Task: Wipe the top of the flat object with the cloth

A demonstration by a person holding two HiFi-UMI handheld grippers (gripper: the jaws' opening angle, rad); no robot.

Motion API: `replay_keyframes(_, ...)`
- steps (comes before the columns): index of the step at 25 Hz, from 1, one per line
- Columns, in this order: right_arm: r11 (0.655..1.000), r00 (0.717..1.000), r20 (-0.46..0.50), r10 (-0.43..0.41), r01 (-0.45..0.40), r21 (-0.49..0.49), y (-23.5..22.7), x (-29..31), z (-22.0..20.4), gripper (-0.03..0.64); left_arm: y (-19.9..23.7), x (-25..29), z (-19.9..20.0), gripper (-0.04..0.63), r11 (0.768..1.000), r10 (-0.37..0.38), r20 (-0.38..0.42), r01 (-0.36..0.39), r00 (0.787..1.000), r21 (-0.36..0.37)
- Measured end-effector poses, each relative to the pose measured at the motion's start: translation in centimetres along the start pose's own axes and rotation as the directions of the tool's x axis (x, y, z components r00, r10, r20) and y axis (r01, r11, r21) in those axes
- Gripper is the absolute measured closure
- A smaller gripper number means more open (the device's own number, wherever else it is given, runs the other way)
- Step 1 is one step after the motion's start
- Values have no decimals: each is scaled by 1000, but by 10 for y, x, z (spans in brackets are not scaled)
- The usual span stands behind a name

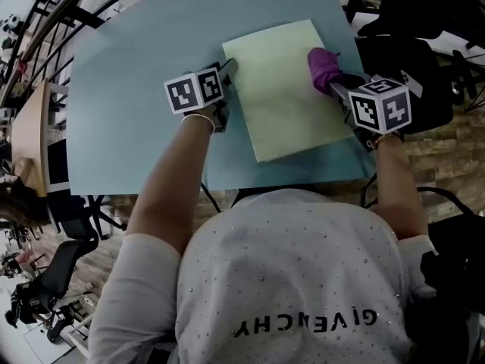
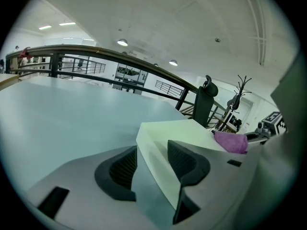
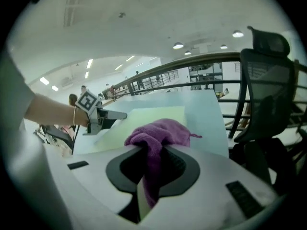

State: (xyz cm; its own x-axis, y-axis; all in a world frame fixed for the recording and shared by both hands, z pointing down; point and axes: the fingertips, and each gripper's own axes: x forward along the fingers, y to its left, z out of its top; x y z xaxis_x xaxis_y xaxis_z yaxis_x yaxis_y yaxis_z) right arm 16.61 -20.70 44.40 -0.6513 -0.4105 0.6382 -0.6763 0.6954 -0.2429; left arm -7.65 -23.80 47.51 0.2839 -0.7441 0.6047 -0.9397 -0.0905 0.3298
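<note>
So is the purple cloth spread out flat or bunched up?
Bunched up: the purple cloth is a crumpled wad pinched in the right gripper, over the pale green board.

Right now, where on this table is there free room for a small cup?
The blue table is bare left of the left gripper, out to its edge. The middle of the pale green board, between the grippers, is free too. Crowded: the board's right side, where the right gripper holds the purple cloth.

GIVENCHY in dark letters, seen upside down, across the person's white shirt (image 1: 295, 264)
</note>
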Motion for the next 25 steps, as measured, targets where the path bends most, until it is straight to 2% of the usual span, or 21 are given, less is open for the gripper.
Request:
replay_keyframes(2,997,999,18,30,-31,68,1,-3,7,571,0,1,-2,388,1000,5,-4,-5,1000,-19)
replay_keyframes(3,998,999,29,33,-35,56,5,-4,11,571,-1,1,-2,388,1000,12,-10,-12,1000,-13)
replay_keyframes(6,993,996,54,70,-64,-99,42,2,28,571,-3,1,-2,388,999,37,-28,-36,999,38)
replay_keyframes(8,969,988,43,149,-137,-206,85,15,35,571,-3,1,-2,388,997,48,-27,-46,999,60)
replay_keyframes(10,930,966,2,257,-246,-273,135,31,34,571,-1,0,-1,388,997,49,-17,-48,999,61)
replay_keyframes(12,891,936,-48,348,-346,-295,177,47,24,571,1,0,-2,388,997,48,-11,-48,999,55)
replay_keyframes(14,870,920,-91,382,-391,-300,200,60,11,571,1,1,-3,390,997,48,-11,-47,999,60)
replay_keyframes(19,852,930,-187,315,-364,-376,201,71,-18,571,-1,2,-4,388,996,40,-20,-39,999,78)
replay_keyframes(25,893,957,-174,233,-282,-350,171,60,-20,571,-1,1,-2,390,995,40,-27,-37,999,95)
